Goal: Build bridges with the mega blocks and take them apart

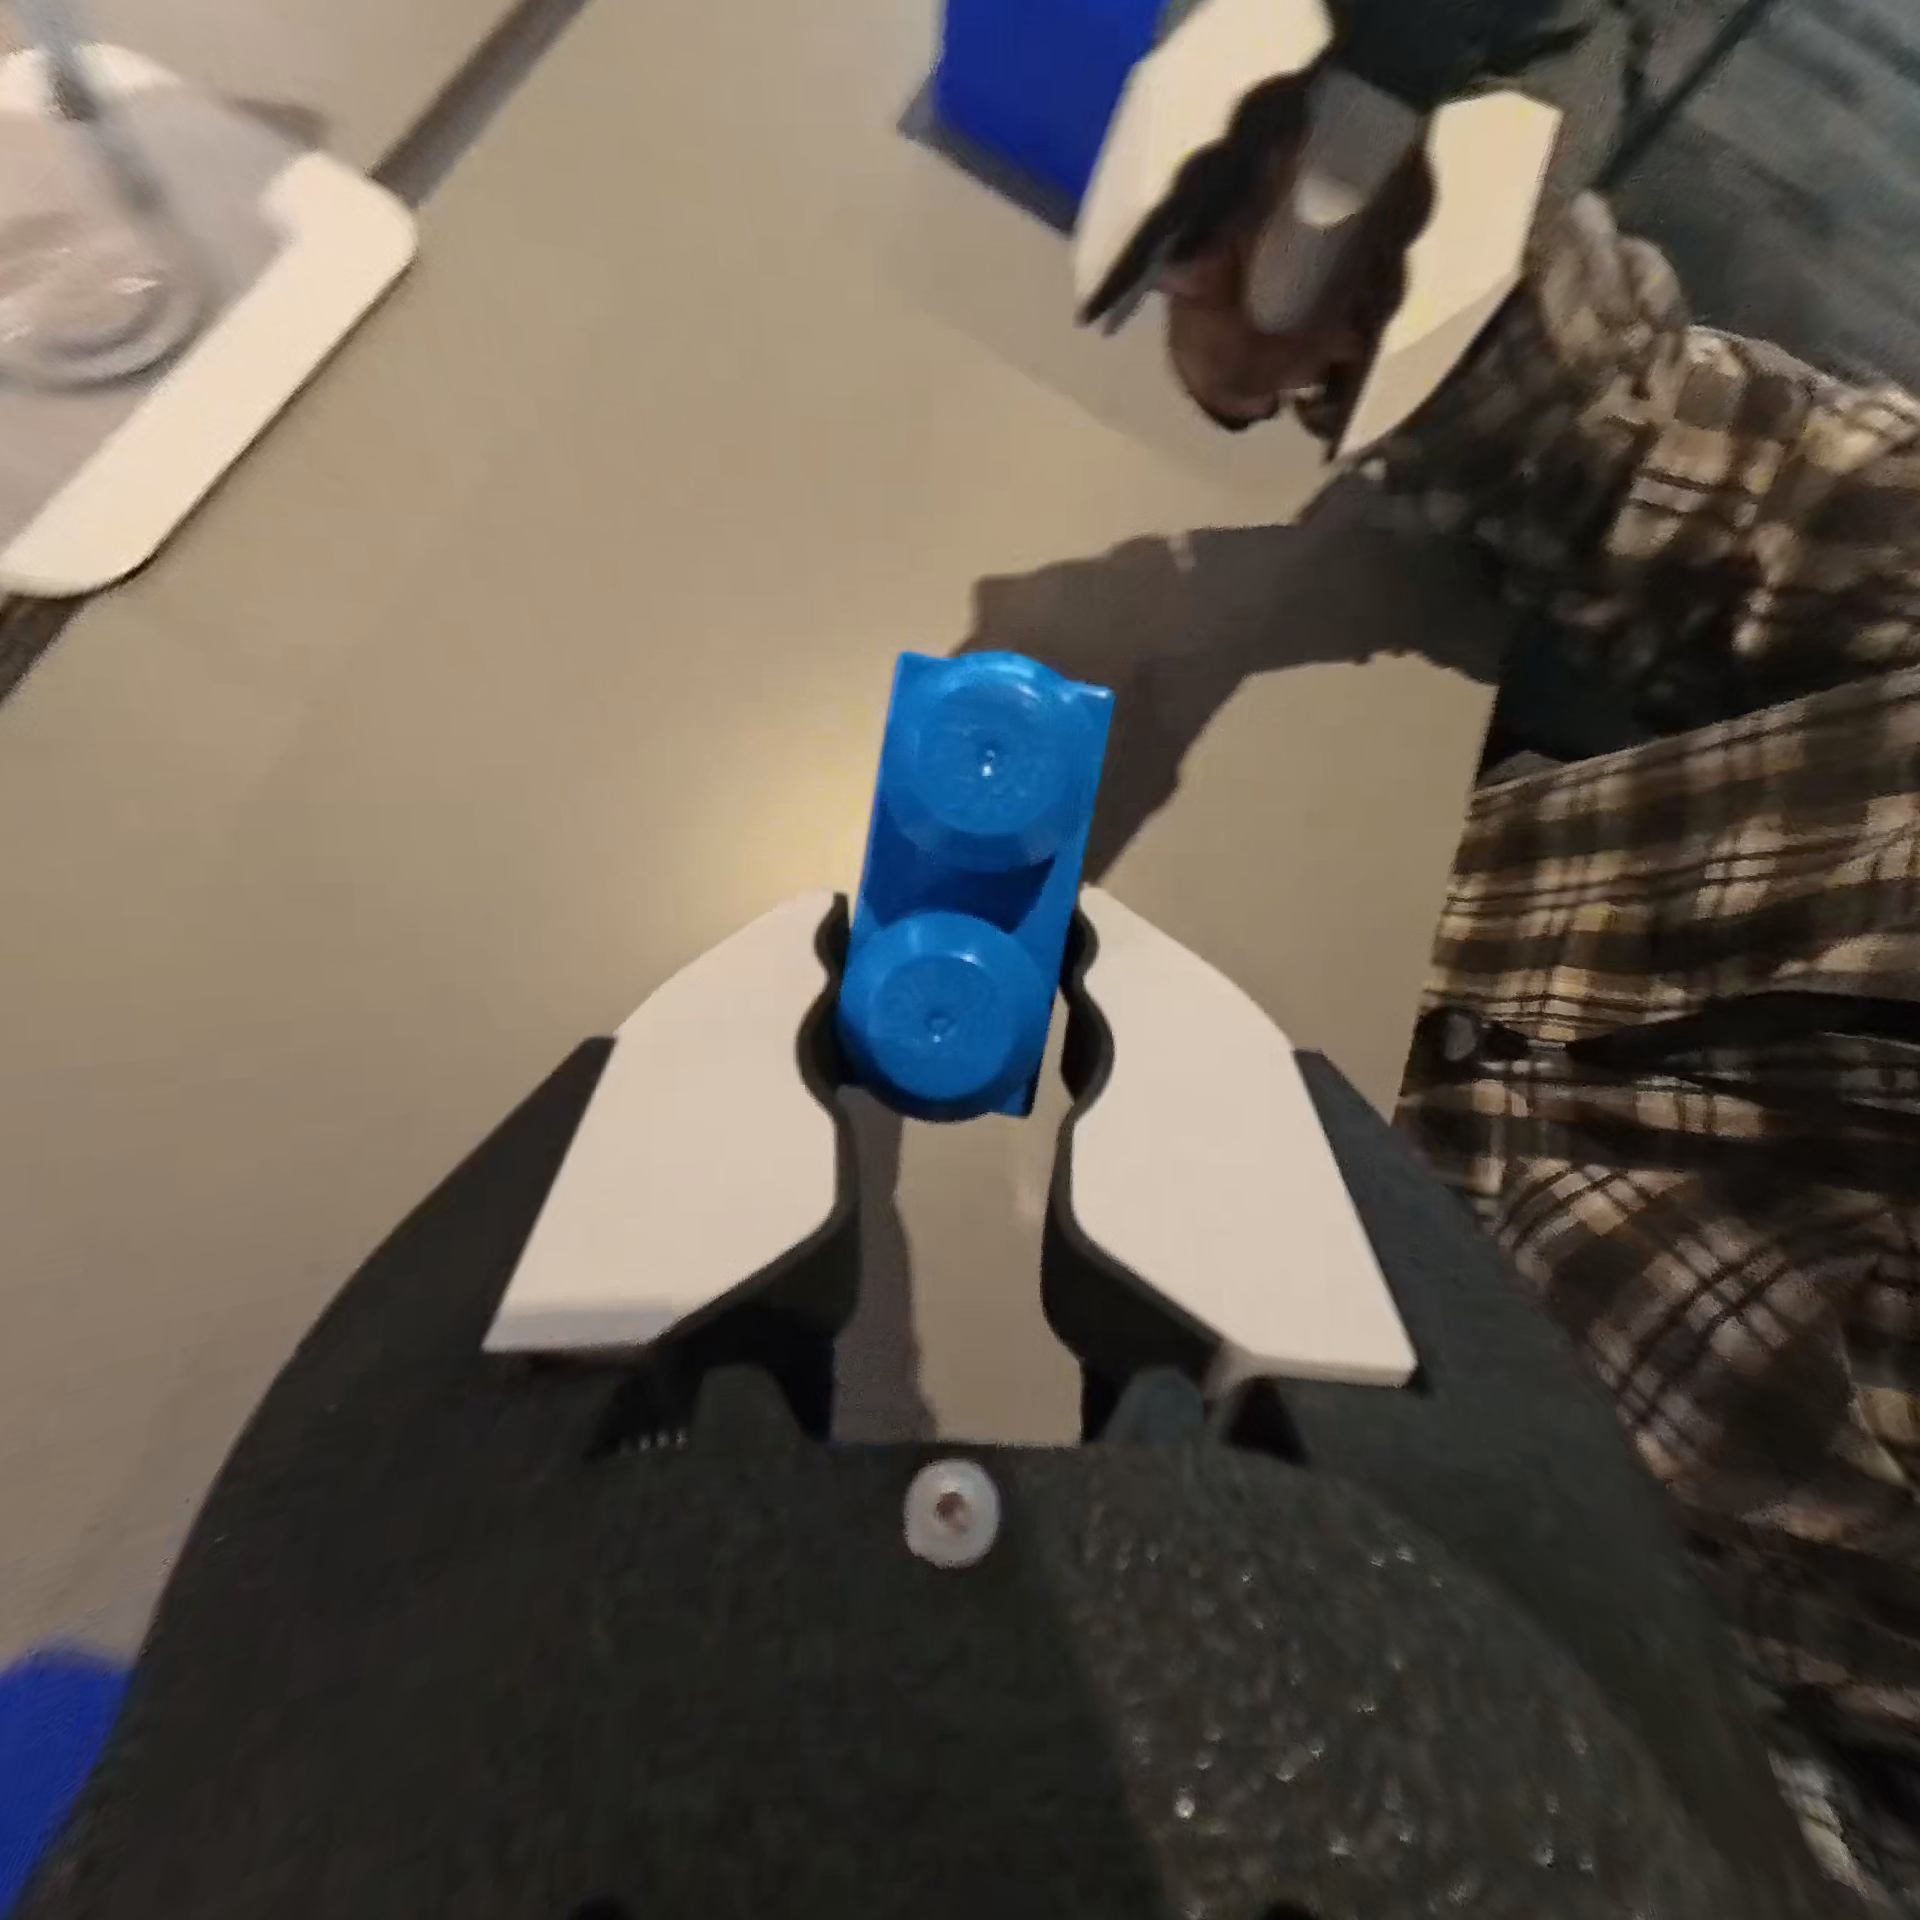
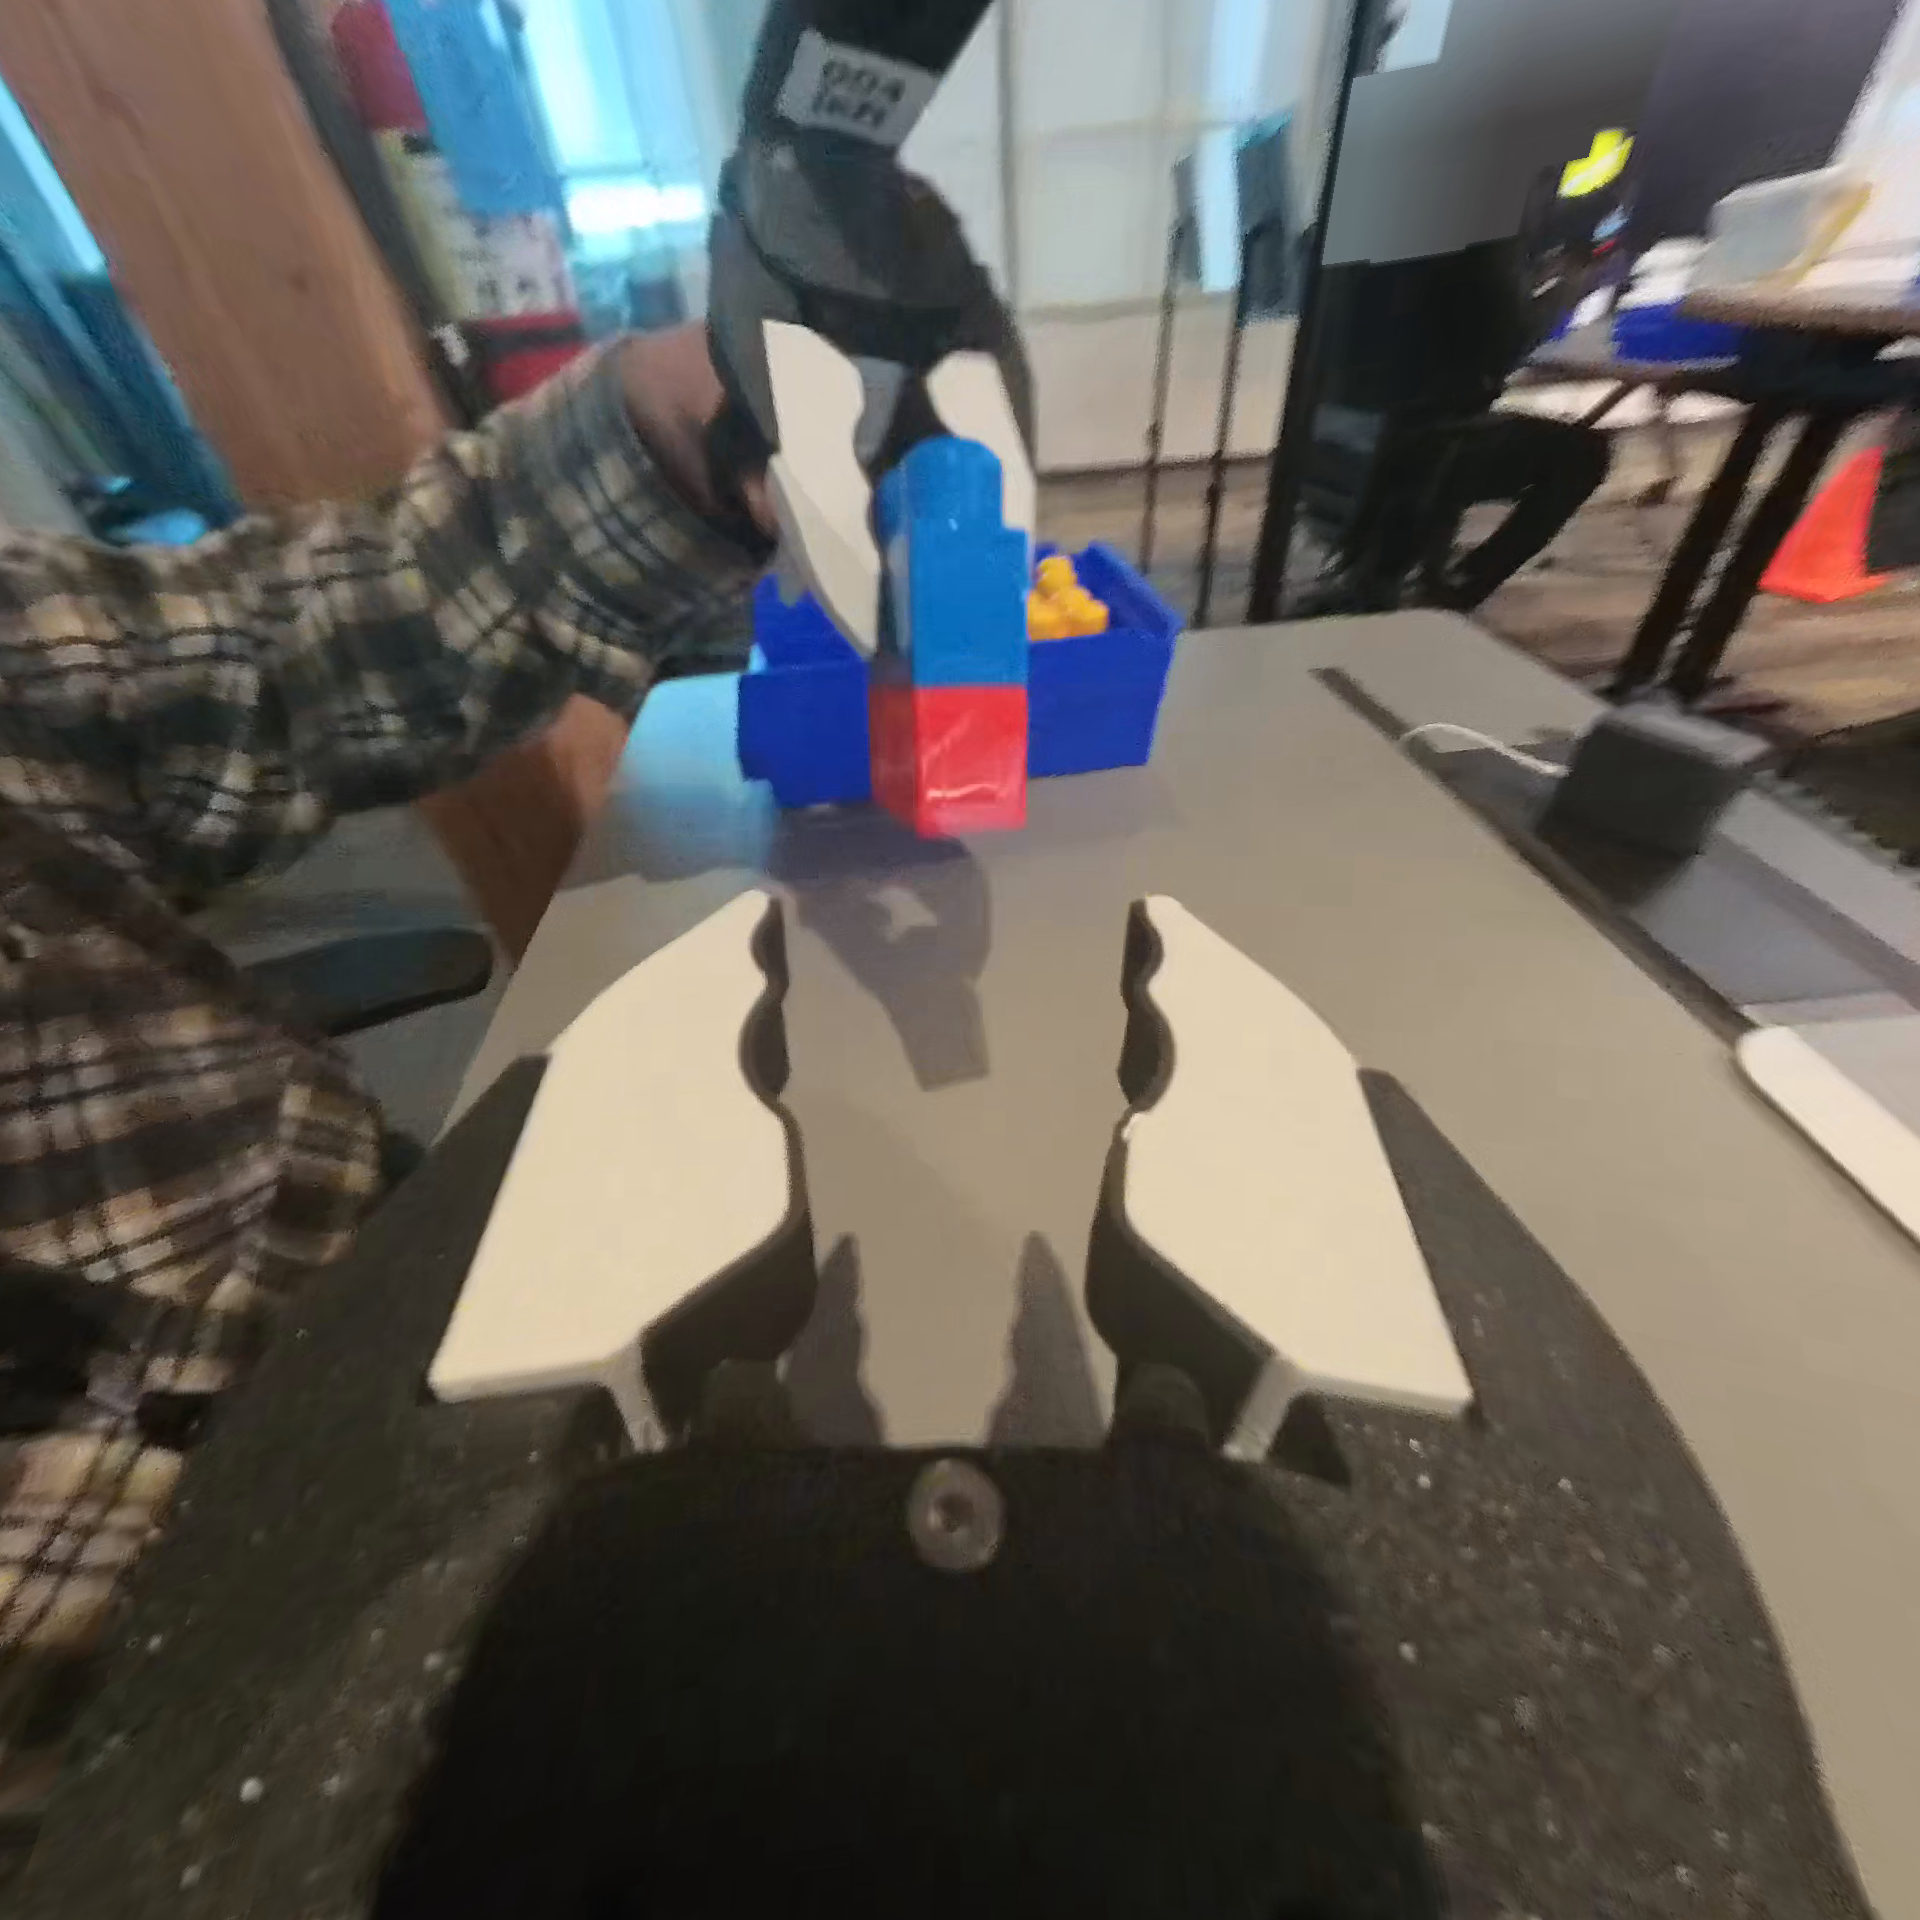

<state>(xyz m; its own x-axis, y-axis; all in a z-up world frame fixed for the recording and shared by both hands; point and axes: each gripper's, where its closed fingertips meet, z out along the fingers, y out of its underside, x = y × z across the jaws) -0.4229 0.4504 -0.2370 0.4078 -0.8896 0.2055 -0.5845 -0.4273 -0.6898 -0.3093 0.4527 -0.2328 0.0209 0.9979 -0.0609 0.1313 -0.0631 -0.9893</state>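
My left gripper [image 1: 956, 920] is shut on a blue two-stud block [image 1: 971, 831], gripping it at its near stud as seen from above. In the right wrist view the left gripper [image 2: 935, 566] holds this blue block [image 2: 961, 592] upright on top of a red block [image 2: 951, 758] that stands on the grey table [image 2: 1299, 831]. My right gripper [image 2: 956, 925] is open and empty, low over the table a little in front of the red block. The right gripper also shows blurred in the left wrist view [image 1: 1299, 239], at the top right.
A blue bin [image 2: 1101, 696] with yellow blocks [image 2: 1065, 608] stands just behind the stack. A small black box [image 2: 1652, 779] with a white cable sits at the right. A white flat object [image 1: 218, 384] lies at the table's side. A person's plaid sleeve [image 2: 312, 644] reaches in from the left. Left tips to right tips: about 12 cm.
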